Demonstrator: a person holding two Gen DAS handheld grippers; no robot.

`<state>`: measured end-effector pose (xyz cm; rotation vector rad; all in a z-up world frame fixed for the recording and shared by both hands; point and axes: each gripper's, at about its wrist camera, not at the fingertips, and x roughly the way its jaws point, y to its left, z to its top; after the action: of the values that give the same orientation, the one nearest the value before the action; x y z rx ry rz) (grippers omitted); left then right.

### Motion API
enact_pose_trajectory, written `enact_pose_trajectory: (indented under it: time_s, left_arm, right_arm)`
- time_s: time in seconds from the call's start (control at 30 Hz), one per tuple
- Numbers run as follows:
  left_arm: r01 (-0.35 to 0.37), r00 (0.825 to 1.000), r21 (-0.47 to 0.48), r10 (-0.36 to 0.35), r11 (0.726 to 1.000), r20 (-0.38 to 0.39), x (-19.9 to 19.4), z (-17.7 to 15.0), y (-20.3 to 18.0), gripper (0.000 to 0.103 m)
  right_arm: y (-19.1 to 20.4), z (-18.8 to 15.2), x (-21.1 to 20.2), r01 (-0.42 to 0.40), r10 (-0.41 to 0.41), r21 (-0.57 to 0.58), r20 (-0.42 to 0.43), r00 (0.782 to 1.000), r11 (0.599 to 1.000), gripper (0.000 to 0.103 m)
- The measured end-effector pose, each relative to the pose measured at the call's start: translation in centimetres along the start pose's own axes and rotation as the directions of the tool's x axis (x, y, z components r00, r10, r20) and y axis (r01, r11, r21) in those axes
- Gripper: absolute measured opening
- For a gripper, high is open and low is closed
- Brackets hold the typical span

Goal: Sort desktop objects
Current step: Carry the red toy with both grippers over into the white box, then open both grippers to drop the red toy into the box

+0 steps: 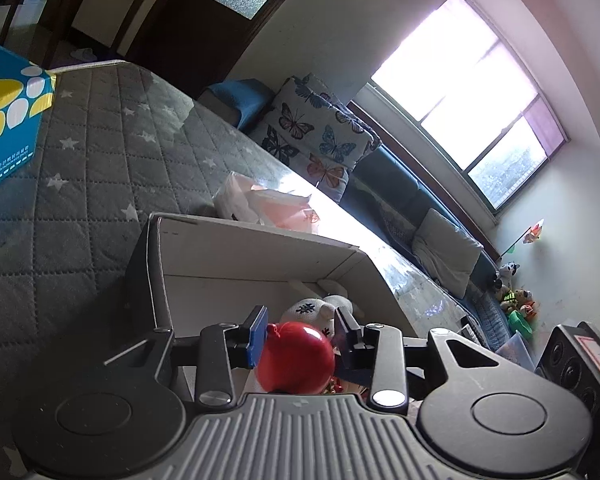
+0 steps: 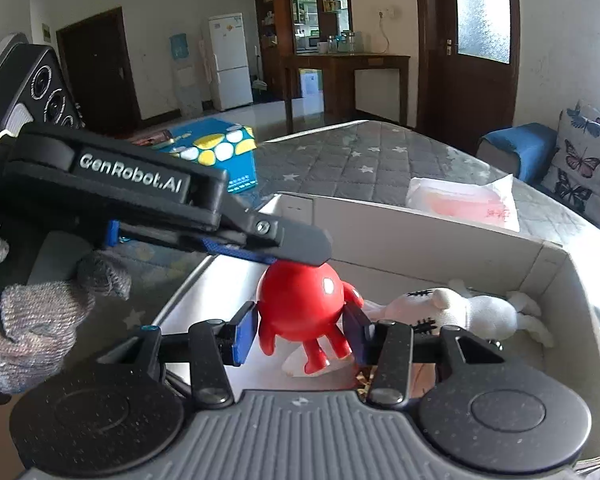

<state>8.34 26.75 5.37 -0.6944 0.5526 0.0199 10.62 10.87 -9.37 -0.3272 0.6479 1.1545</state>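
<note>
The quilted grey cover with white stars [image 2: 380,156] spreads under everything. On it sits an open white cardboard box [image 2: 556,264], and well behind that a blue carton printed with yellow and white ovals [image 2: 220,152]. A pink-and-white soft packet [image 2: 464,200] lies just beyond the box's far wall.

The left tool [image 1: 300,340], held in a grey-gloved hand [image 2: 32,332], reaches in from the left over the box. Its blue pads sit against either side of the round head of a red figure [image 2: 300,300] – clamped on it, as far as the left wrist view shows. The right tool [image 2: 300,332] comes from the near side, and its two pads press on the same figure lower down, at the body and one arm, so both tools grip it at once.

A white plush toy with dark stitching [image 2: 480,312] lies on the box floor to the right. The red figure hangs inside the box, near its left wall – little legs dangling just above the floor.
</note>
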Motion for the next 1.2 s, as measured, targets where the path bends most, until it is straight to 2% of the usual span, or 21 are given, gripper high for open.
enact_pose_trajectory:
  time_s: [0.23, 0.53, 0.93, 1.2]
  left_arm:
    - [0.006, 1.000, 0.002, -0.006, 1.000, -0.024, 0.6, -0.2, 0.0, 0.039]
    - [-0.021, 0.998, 0.012, 0.022, 1.000, -0.066, 1.7, -0.6, -0.2, 0.039]
    - [-0.030, 0.998, 0.015, 0.031, 0.999, -0.062, 2.0, -0.8, -0.3, 0.038]
    - [-0.033, 0.998, 0.029, 0.034, 0.999, -0.055, 1.4, -1.2, -1.1, 0.038]
  right_arm:
    - [0.2, -0.5, 1.2, -0.039, 0.040, 0.022, -0.055, 0.998, 0.999, 0.047]
    - [-0.1, -0.7, 2.3, -0.011, 0.014, 0.026, -0.138, 0.990, 1.000, 0.047]
    - [-0.1, -1.2, 0.1, -0.010, 0.014, 0.045, -0.085, 0.996, 0.999, 0.052]
    - [0.2, -1.9, -3.5, 0.001, 0.000, 0.048, -0.016, 1.000, 0.999, 0.052]
